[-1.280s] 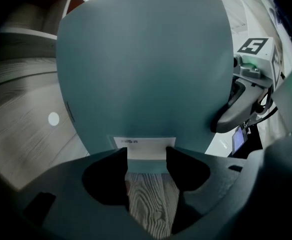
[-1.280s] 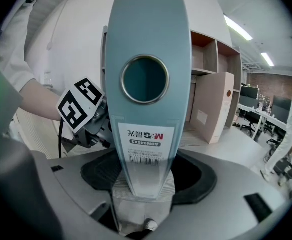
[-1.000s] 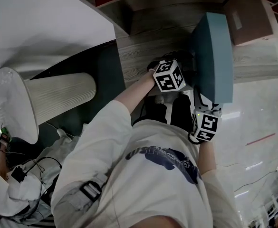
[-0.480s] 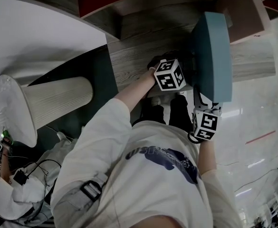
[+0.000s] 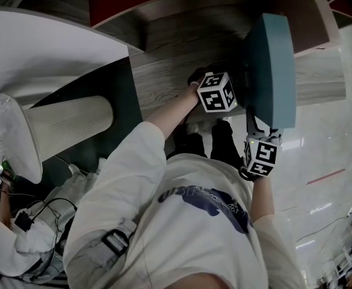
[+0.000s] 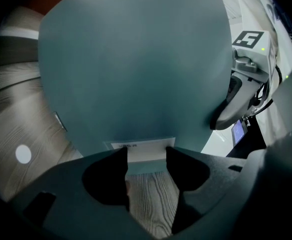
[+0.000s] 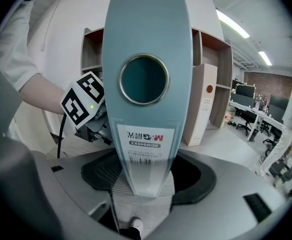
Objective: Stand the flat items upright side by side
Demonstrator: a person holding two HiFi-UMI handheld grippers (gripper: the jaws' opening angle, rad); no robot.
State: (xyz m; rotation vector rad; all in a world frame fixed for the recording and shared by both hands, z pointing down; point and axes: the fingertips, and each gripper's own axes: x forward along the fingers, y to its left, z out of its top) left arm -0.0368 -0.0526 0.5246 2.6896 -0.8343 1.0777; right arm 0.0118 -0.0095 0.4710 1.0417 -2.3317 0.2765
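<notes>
Both our forearms reach forward. Our right gripper clamps the file box; our left gripper stands parted.

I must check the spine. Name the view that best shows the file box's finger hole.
The right gripper view: the finger hole faces the camera, above the right claw. The left gripper view shows only the file box's broad side; the head view shows it from above, hole hidden.

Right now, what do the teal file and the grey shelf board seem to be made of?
The file looks like plastic or coated board, matte teal: smooth, even surface. The ring round its spine hole looks metal, shiny. Its label looks paper. The shelf is wood or wood-look laminate, matte grey, with streaked grain; I cannot tell which.
</notes>
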